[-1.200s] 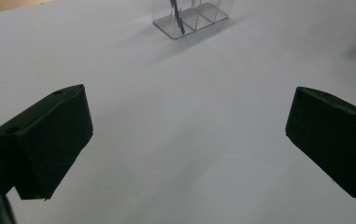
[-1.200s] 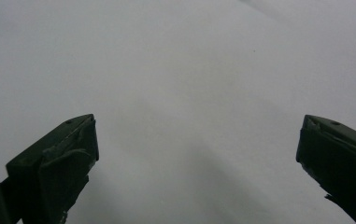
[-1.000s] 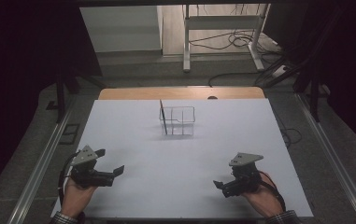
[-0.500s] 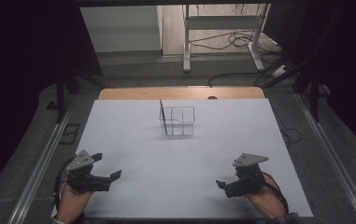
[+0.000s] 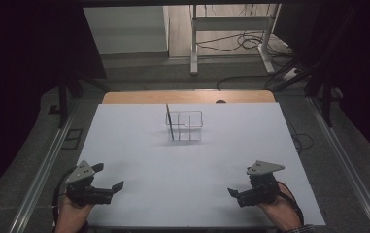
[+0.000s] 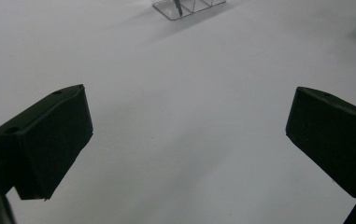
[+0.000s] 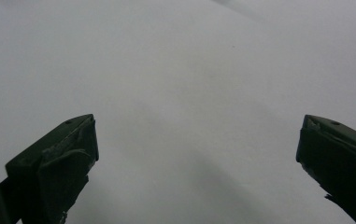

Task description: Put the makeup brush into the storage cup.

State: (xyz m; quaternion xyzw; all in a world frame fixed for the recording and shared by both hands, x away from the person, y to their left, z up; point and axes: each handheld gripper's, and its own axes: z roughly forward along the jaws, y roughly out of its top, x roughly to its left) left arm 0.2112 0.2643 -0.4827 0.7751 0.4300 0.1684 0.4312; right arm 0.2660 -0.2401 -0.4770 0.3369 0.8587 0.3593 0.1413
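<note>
A small clear box (image 5: 188,125) with compartments stands on the white table (image 5: 182,170) just beyond its middle. A thin dark stick (image 5: 169,121) stands upright at the box's left end. The left gripper view catches the box (image 6: 192,6) at its top edge. My left gripper (image 5: 109,176) sits near the front left corner, open and holding nothing, its jaws wide apart over bare table (image 6: 189,126). My right gripper (image 5: 241,187) is near the front right, also open and holding nothing (image 7: 196,149). Both are far from the box.
A strip of wooden tabletop (image 5: 187,97) shows beyond the white sheet. Metal rails (image 5: 42,170) run along both sides of the table. A metal stand (image 5: 231,29) and floor cables (image 5: 250,43) lie behind it.
Both grippers have drifted slightly toward the near edge of the table, still open. The box and stick have not moved.
</note>
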